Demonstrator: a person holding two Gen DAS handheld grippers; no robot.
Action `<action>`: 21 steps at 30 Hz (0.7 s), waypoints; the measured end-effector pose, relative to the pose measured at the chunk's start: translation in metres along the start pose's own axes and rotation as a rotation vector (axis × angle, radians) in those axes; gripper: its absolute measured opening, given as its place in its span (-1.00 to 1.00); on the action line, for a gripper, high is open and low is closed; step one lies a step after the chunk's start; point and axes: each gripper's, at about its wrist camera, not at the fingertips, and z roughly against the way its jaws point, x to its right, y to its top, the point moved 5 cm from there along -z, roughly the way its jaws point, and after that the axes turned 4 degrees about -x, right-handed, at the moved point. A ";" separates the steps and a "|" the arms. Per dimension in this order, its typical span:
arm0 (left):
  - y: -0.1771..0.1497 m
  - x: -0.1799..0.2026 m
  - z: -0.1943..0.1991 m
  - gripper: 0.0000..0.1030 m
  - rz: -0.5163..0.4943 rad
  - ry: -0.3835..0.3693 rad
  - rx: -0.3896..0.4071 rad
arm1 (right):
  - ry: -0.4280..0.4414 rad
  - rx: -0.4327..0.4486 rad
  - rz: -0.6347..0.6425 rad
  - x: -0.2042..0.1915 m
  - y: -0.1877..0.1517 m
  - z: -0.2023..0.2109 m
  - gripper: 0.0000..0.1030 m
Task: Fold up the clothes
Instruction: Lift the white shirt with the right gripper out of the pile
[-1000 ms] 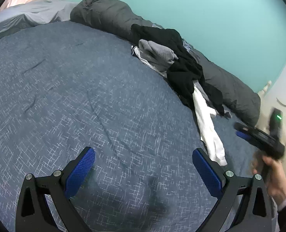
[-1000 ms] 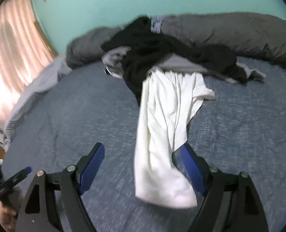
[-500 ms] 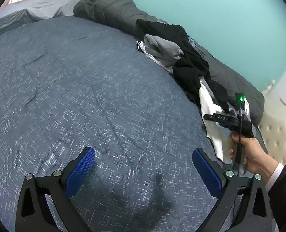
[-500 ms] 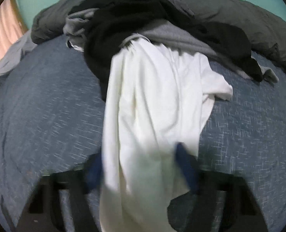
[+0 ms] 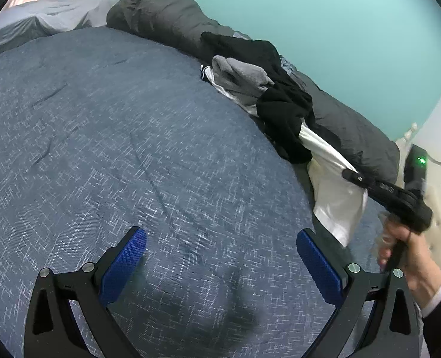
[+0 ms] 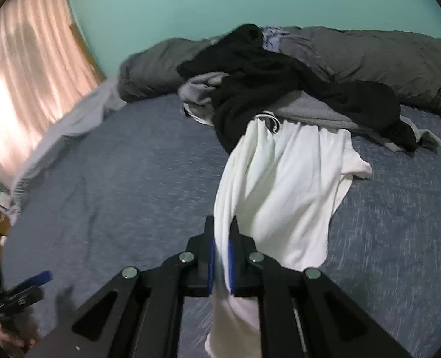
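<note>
The right gripper (image 6: 221, 247) at 6 o'clock pinches a white garment (image 6: 283, 185), which stretches toward 12 o'clock into a heap of black and grey clothes (image 6: 268, 80) on the blue bedspread (image 6: 125, 179). A pink curtain (image 6: 20, 68) hangs at 9 o'clock.

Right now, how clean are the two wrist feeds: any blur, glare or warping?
Left wrist view: sharp bedspread, strong fisheye bulge, slight smear on the right gripper. Right wrist view: motion blur on the bedspread, curtain blown out by backlight, white garment fairly readable.
</note>
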 end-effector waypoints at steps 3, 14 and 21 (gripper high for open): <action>0.002 0.001 0.003 0.99 0.000 -0.012 0.005 | 0.031 0.004 0.024 -0.010 -0.009 0.017 -0.88; 0.002 0.006 0.006 0.99 0.004 -0.033 0.001 | 0.197 0.111 -0.089 -0.024 0.007 0.110 -0.89; 0.005 0.006 0.010 0.99 0.003 -0.041 0.009 | 0.281 0.265 -0.209 -0.020 0.058 0.168 -0.89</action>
